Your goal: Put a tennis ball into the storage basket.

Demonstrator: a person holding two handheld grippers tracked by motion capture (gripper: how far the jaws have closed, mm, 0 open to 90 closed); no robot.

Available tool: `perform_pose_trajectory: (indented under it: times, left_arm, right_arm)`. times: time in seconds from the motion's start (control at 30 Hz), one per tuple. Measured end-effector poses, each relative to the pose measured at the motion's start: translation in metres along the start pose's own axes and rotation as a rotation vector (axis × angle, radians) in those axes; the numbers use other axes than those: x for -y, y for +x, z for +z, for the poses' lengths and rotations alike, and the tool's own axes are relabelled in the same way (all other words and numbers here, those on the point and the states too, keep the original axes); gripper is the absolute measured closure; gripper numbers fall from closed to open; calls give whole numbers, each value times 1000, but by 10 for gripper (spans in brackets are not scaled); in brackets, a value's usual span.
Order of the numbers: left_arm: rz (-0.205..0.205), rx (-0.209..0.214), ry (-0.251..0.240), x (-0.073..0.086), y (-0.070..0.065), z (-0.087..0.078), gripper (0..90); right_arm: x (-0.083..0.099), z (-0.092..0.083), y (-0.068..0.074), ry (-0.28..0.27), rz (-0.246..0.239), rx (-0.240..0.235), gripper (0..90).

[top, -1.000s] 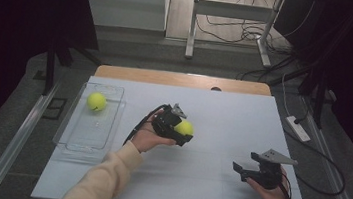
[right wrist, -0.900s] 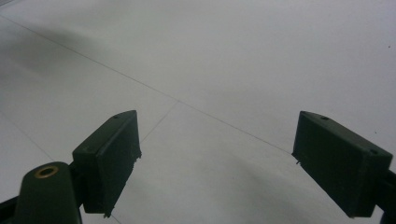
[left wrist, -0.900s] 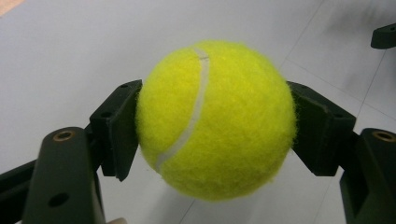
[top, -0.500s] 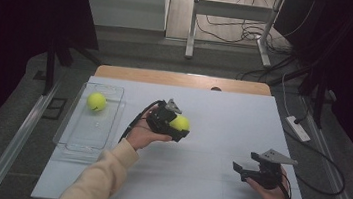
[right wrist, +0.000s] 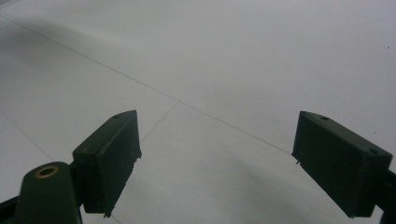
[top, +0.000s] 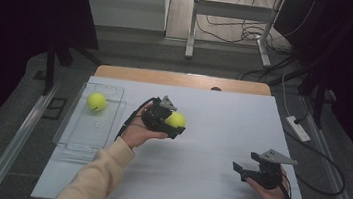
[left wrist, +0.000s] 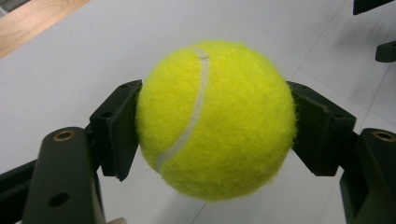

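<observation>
The white table [top: 205, 183] carries everything, with a strip of bare wood along its far edge. Along its left edge lies a clear plastic tray [top: 75, 141], long side running front to back, and a tennis ball in the tray [top: 96, 101] rests toward its far end; the tray's walls would keep a round thing from rolling off, which is probably why it is there. The left gripper [top: 167, 123] is held above the table left of centre, near the tray's right side, its jaws pinching a second tennis ball [left wrist: 217, 119] at opposite sides across its widest part, a grip that suits a sphere because the pads meet it squarely. This held ball is bright yellow-green and fuzzy, with a pale curved seam running down its face. The right gripper [top: 243, 170] sits low near the front right corner, jaws spread wide over bare table with nothing between them, apparently idle.
</observation>
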State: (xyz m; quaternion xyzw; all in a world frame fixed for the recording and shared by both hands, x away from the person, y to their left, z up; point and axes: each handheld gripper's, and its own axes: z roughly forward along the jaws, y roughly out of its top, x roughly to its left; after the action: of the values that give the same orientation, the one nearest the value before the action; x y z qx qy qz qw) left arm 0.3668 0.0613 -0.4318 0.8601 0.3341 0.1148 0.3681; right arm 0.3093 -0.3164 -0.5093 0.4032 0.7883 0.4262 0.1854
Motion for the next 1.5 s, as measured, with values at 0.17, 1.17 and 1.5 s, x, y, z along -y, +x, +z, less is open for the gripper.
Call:
perform_pose_trajectory:
  times: [0.17, 1.17, 1.5]
  left_arm:
    - [1, -13, -8, 0, 4, -5, 267]
    - [-64, -121, -54, 13, 30, -38, 267]
    - [-86, -143, -64, 18, 37, -46, 267]
  right_arm:
    - [0, 0, 0, -1, 1, 1, 151]
    - [0, 1, 0, 3, -2, 2, 151]
    - [0, 1, 0, 4, -2, 3, 152]
